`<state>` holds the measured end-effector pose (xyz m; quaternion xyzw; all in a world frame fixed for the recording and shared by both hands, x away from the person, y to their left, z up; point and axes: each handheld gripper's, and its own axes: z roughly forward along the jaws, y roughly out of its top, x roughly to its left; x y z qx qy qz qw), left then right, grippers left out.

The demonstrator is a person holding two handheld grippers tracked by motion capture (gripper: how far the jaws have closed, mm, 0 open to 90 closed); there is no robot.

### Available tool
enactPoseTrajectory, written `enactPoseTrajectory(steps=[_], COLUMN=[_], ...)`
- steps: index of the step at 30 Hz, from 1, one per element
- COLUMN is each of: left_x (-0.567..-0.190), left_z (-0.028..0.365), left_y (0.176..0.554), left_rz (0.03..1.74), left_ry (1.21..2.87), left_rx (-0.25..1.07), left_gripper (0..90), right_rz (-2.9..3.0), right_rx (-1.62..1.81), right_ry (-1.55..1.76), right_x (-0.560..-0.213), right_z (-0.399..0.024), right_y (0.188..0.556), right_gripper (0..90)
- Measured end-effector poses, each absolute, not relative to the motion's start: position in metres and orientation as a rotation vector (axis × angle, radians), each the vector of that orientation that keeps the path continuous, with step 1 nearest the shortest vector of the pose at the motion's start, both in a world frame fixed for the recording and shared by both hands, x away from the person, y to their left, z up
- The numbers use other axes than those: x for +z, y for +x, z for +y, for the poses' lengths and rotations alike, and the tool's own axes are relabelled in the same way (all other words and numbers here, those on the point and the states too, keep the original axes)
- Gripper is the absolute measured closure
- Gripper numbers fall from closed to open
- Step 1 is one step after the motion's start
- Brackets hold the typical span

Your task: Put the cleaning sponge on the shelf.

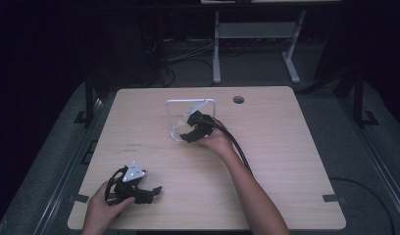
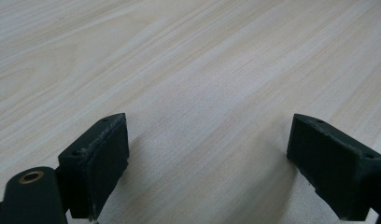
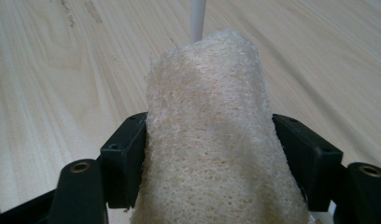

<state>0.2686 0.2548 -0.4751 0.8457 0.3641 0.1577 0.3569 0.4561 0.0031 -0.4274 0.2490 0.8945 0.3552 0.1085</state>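
Right tool clamps loofah; high view adds white frame.

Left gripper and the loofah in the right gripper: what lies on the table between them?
Bare wooden table between left gripper and loofah, in the high view.

Your high view looks forward and down on the whole surface. Your 2 gripper views ride low along their jaws, very close; all 3 share that wood.
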Motion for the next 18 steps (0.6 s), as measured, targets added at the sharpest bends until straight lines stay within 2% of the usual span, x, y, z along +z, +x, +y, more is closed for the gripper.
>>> enactPoseTrajectory(steps=[18], left_x=[-0.475], left_z=[0.254], left_y=[0.268], left_rz=[0.939], left_ry=[2.182], left_rx=[0.406], left_gripper=[12.2], right_rz=[2.639], right_rx=[1.005], right_ry=[0.762], right_x=[-0.44], right_z=[0.012], right_y=[0.464], right_gripper=[30.2])
